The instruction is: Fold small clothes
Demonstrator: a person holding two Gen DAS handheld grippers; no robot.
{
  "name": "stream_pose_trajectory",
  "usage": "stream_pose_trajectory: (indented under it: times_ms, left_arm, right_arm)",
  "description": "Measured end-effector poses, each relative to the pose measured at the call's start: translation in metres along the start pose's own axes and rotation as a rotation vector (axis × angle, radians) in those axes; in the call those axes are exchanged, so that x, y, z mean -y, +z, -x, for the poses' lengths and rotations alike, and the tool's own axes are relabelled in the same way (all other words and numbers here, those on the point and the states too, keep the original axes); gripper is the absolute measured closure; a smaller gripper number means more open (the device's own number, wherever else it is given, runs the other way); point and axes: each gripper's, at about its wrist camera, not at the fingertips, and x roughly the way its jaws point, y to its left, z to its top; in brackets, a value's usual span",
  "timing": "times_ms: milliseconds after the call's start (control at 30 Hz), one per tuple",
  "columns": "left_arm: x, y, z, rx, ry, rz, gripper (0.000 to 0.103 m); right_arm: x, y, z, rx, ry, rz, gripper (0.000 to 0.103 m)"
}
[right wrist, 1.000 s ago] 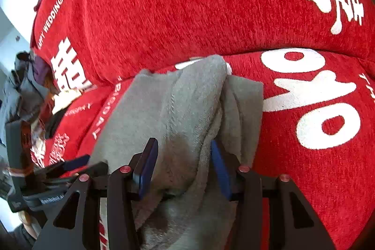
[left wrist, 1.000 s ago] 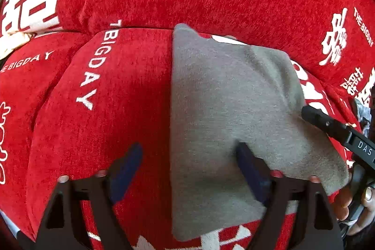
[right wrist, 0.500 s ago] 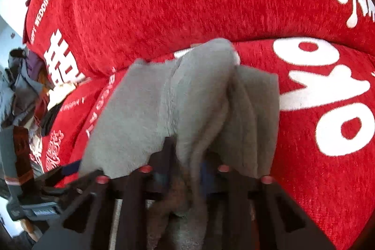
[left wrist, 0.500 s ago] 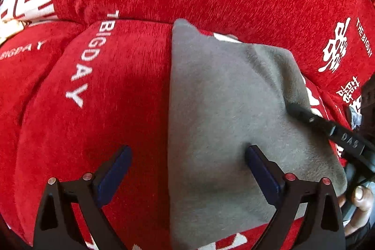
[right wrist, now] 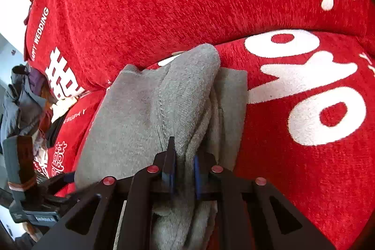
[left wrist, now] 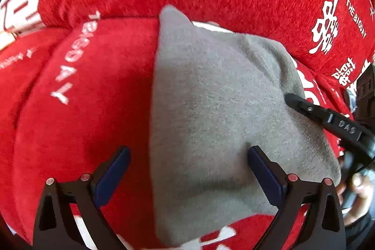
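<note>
From the left wrist, a grey cloth (left wrist: 211,114) is seen lying on a red cover (left wrist: 93,123) printed "BIGDAY". The left claw (left wrist: 187,170) is spread wide, straddling the cloth's left edge, wider than a second ago. "DAS" is read on the right claw (left wrist: 290,98).

From the right wrist, the right claw (right wrist: 182,165), open a second ago, is now pinched onto a bunched fold of the cloth (right wrist: 145,109). "WEDDING" is printed on the cover (right wrist: 281,156).

I am in a home, at a sofa. A plush red sofa cover (right wrist: 164,15) printed with white Chinese wedding characters, "HAPPY WEDDING" and "THE BIG DAY" drapes its seat and backrest. Past the sofa's left edge, a heap of jackets and other clothes (right wrist: 21,100) lies piled against a pale wall (right wrist: 5,43).
</note>
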Motion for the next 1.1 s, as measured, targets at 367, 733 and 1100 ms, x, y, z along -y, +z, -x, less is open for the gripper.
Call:
stream_pose_trajectory:
  times_ms: [367, 733, 1100]
  left_arm:
    - [0.073, -0.045, 0.039, 0.106, -0.005, -0.234, 0.002]
    - [0.154, -0.050, -0.003, 0.069, -0.065, -0.511, 0.076]
    - [0.178, -0.050, -0.017, 0.081, -0.077, -0.607, 0.085]
  right_arm:
    - [-0.008, -0.007, 0.053, 0.081, 0.048, -0.023, 0.039]
    - [0.010, 0.067, -0.042, -0.107, 0.104, 0.027, 0.089]
    - [0.037, 0.070, -0.050, -0.043, 0.082, 0.057, 0.092]
